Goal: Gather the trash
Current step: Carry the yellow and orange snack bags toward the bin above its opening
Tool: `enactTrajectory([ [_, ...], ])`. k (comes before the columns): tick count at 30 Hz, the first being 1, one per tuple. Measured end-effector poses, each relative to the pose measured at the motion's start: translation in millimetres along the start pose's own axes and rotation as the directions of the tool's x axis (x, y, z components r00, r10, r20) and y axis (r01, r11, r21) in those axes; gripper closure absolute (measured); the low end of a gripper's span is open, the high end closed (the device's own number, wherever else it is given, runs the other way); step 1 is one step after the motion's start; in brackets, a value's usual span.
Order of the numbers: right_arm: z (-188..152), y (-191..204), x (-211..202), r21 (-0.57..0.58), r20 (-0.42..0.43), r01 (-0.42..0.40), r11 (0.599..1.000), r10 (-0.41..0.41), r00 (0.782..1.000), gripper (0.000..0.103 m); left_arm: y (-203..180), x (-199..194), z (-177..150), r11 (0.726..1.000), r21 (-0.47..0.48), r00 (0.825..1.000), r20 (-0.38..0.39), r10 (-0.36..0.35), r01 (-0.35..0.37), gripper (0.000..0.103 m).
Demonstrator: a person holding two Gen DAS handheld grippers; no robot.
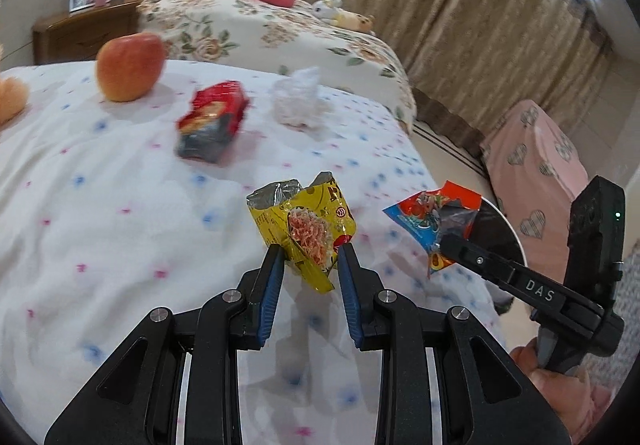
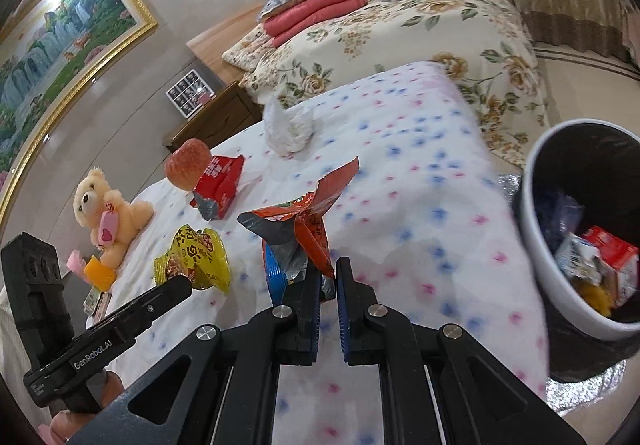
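Observation:
My left gripper [image 1: 311, 251] is shut on a yellow snack wrapper [image 1: 304, 223] and holds it above the dotted bed cover; the wrapper also shows in the right wrist view [image 2: 196, 259]. My right gripper [image 2: 328, 277] is shut on an orange and blue wrapper [image 2: 304, 229], which also shows in the left wrist view [image 1: 430, 219], held to the right of the yellow one. A red wrapper [image 1: 212, 121] and a crumpled clear plastic bag [image 1: 298, 101] lie further back on the cover. A white bin [image 2: 560, 285] with trash inside stands at the right by the bed edge.
An apple [image 1: 130, 67] sits at the back left of the cover. A teddy bear [image 2: 106, 215] and small items lie to the left. A second bed [image 1: 280, 33] with folded blankets and plush toys stands behind. A pink covered stool [image 1: 536, 173] is at the right.

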State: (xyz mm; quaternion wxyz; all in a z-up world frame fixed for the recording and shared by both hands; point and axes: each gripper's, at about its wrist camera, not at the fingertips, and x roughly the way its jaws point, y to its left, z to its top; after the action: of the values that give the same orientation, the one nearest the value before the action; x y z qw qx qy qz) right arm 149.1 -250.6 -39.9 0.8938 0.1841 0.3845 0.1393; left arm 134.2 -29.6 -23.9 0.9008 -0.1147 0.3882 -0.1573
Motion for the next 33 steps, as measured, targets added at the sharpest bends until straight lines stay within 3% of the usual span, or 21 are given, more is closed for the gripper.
enactTrajectory([
  [13,-11,-41,-34,0.061,0.037,0.057,0.997,-0.059,0.998,0.096,-58,9,-7,0.993,0.098,0.997,-0.030,-0.069,0.072,0.076],
  [33,-17,-94,-68,0.157,0.084,0.116,0.981,-0.130,0.988,0.096,-114,29,-11,0.977,0.166,0.989,-0.077,-0.126,0.137,0.076],
])
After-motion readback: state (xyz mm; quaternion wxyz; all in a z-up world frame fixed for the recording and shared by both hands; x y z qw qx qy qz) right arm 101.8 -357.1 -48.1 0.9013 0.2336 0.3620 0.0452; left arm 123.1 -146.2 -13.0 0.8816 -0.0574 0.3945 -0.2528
